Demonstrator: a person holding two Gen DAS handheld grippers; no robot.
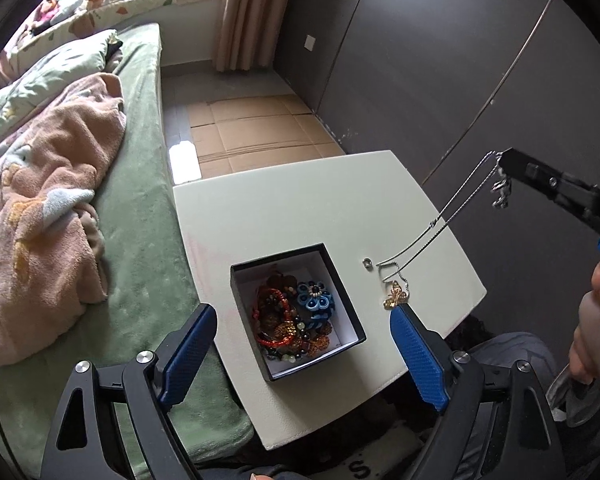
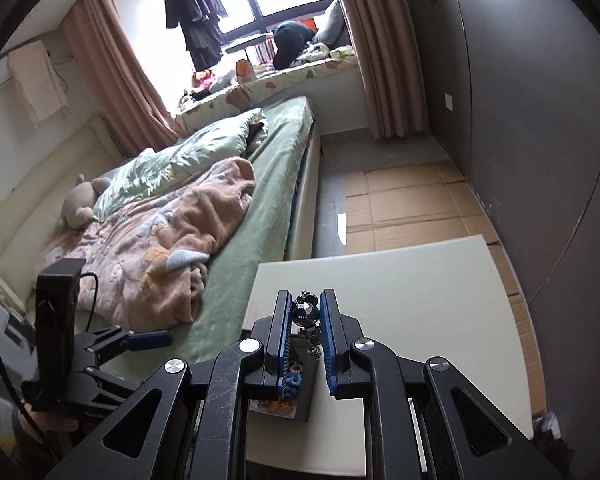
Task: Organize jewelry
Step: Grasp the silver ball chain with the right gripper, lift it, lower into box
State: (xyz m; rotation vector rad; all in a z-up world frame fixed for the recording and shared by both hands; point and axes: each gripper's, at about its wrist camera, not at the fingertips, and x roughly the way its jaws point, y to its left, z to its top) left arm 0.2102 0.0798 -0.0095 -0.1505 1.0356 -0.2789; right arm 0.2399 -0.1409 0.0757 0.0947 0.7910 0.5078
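A black box (image 1: 342, 292) with a white inside sits on the white table (image 1: 284, 208) and holds red beads, a blue flower piece and other jewelry (image 1: 296, 320). My right gripper (image 1: 500, 158) is shut on a thin silver necklace (image 1: 440, 222) and holds it up at the right. Its chain slants down to a gold pendant (image 1: 396, 296) resting on the table right of the box. In the right wrist view the chain's clasp end (image 2: 308, 312) is pinched between the pads of the right gripper (image 2: 305, 294). My left gripper (image 1: 304, 316) is open over the box and empty.
A small silver ring (image 1: 367, 263) lies on the table beside the box. A bed with a green cover (image 1: 140, 208) and a pink blanket (image 1: 48, 200) lies left of the table. Flattened cardboard (image 1: 256, 128) covers the floor beyond. A dark wardrobe (image 1: 440, 60) stands to the right.
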